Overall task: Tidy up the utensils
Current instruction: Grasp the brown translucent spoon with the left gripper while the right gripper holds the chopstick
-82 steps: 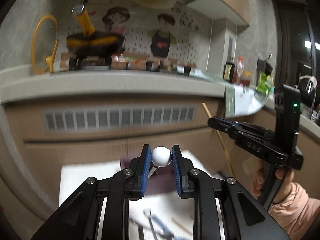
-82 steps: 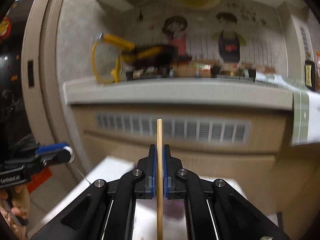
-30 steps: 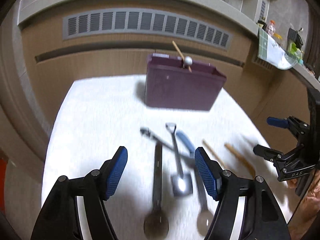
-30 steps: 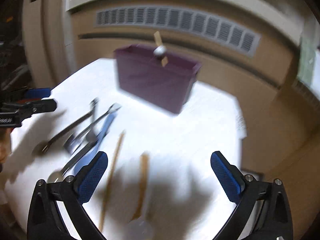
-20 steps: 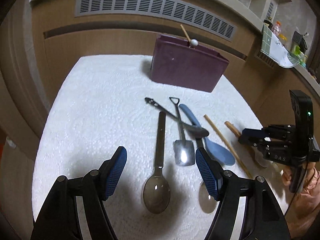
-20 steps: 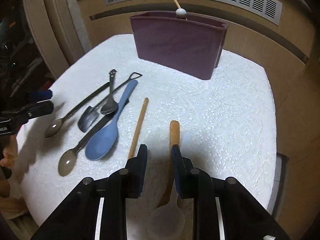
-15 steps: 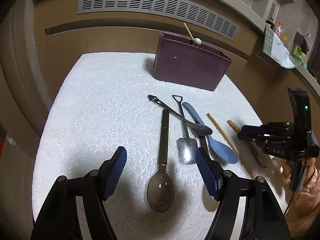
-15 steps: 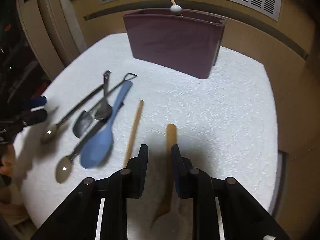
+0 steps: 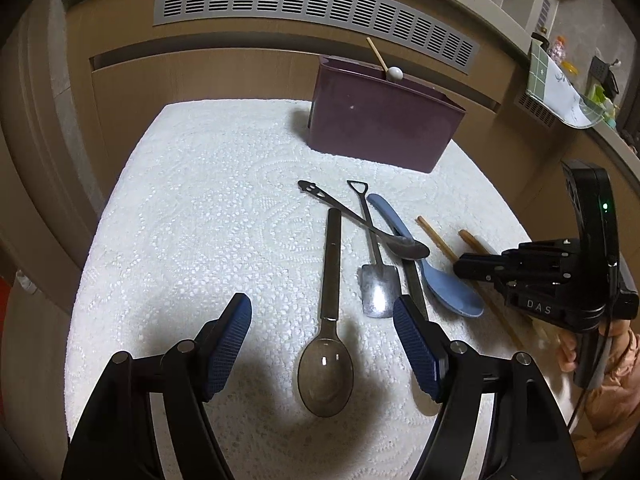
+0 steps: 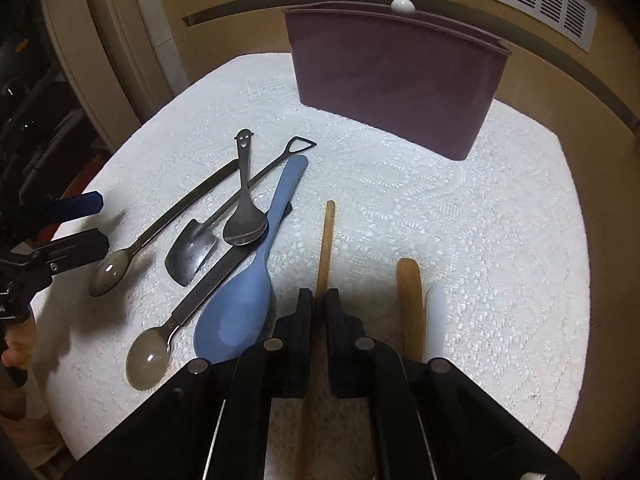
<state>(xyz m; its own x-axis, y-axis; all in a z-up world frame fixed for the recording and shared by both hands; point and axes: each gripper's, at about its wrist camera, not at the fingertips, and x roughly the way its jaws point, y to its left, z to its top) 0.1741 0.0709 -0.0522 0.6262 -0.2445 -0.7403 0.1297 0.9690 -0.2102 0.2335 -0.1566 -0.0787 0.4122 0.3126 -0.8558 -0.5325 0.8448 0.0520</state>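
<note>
Several utensils lie on the white textured mat (image 9: 200, 220). My left gripper (image 9: 322, 322) is open wide, its pads either side of a long dark spoon (image 9: 328, 320). A shovel-shaped spoon (image 9: 378, 288), a smiley-handled spoon (image 9: 360, 224) and a blue rice paddle (image 9: 440, 280) lie to its right. My right gripper (image 10: 318, 302) is shut on a wooden chopstick (image 10: 326, 236) that lies on the mat. A wooden-handled spoon (image 10: 410, 300) lies just right of it. A purple bin (image 10: 396, 80) at the back holds a chopstick and a white ball-ended utensil (image 10: 402, 5).
A second dark spoon (image 10: 180, 320) lies under the blue paddle. Wooden cabinet fronts with a vent grille (image 9: 320, 4) stand behind the table. The mat's edges drop off at left and right.
Both grippers dropped a ball-ended utensil and a chopstick into the bin, opened, and came down to the mat. My right gripper has since closed on the chopstick. My left stays open over the spoon.
</note>
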